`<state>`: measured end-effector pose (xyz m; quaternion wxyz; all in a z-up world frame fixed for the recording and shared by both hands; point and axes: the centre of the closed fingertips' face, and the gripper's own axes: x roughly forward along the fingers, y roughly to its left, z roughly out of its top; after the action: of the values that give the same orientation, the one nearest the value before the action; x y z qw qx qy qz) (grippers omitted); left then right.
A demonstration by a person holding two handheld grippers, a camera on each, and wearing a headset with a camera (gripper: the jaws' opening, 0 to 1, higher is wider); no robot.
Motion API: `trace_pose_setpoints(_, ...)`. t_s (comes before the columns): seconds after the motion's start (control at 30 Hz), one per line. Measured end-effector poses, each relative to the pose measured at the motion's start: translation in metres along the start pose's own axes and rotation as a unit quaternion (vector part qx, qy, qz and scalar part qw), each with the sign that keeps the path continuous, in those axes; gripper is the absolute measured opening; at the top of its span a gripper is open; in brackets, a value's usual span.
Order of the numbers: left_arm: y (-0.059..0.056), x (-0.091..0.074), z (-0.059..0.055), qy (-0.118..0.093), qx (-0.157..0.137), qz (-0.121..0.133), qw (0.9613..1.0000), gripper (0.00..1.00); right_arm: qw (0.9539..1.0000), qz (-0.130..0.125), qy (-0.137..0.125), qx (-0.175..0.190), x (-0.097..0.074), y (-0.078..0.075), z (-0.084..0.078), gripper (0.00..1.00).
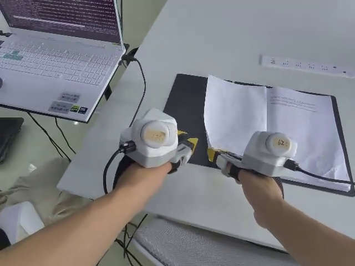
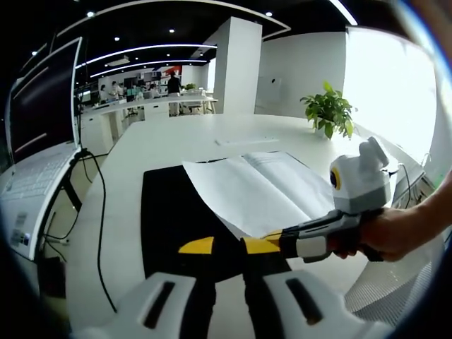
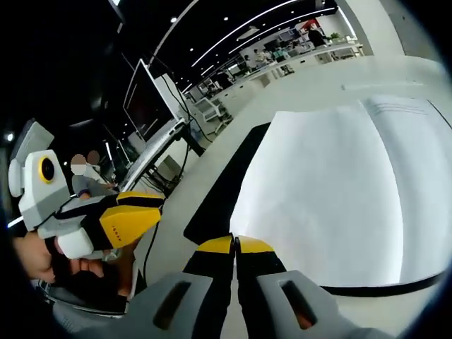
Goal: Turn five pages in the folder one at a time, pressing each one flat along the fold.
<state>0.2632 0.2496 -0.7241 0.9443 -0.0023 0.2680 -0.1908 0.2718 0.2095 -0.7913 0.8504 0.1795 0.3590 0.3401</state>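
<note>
Bench (image 1: pixel 222 33) carries the folder (image 1: pixel 186 105), open just ahead of my fingers. The page (image 1: pixel 233 111) stands lifted, its near edge pinched in my right fingers (image 3: pixel 219 246). My left fingers (image 2: pixel 195 245) are apart and empty beside them. The left cover is bare, so probably page one mid-turn, with pressing and four more left.

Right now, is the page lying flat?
No, the right gripper pinches the page by its corner and holds it raised off the folder.

Laptop (image 1: pixel 55 61) L, pwr strip (image 1: pixel 308 65) behind folder (image 1: pixel 186 105)
</note>
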Motion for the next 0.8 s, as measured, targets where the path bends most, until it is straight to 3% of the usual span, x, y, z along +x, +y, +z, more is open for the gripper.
trace_pose_setpoints(0.33, -0.006, 0.013, -0.003, 0.011, 0.002, -0.011, 0.9999, 0.1, 0.9997, 0.002, 0.015, 0.02, 0.015, -0.005, -0.015, 0.0)
trace_pose_setpoints(0.53, -0.01, 0.025, -0.005, 0.02, 0.004, -0.017, 0.9997, 0.09, 0.9991, 0.016, 0.019, 0.034, 0.017, -0.007, -0.02, 0.04)
trace_pose_setpoints(0.7, -0.014, 0.04, -0.013, 0.032, 0.005, -0.025, 0.9992, 0.09, 0.9984, 0.039, 0.015, 0.038, 0.016, 0.0, -0.019, 0.11)
trace_pose_setpoints(0.8, -0.016, 0.049, -0.017, 0.036, -0.001, -0.031, 0.9989, 0.09, 0.9977, 0.055, 0.032, 0.023, 0.012, 0.007, -0.025, 0.14)
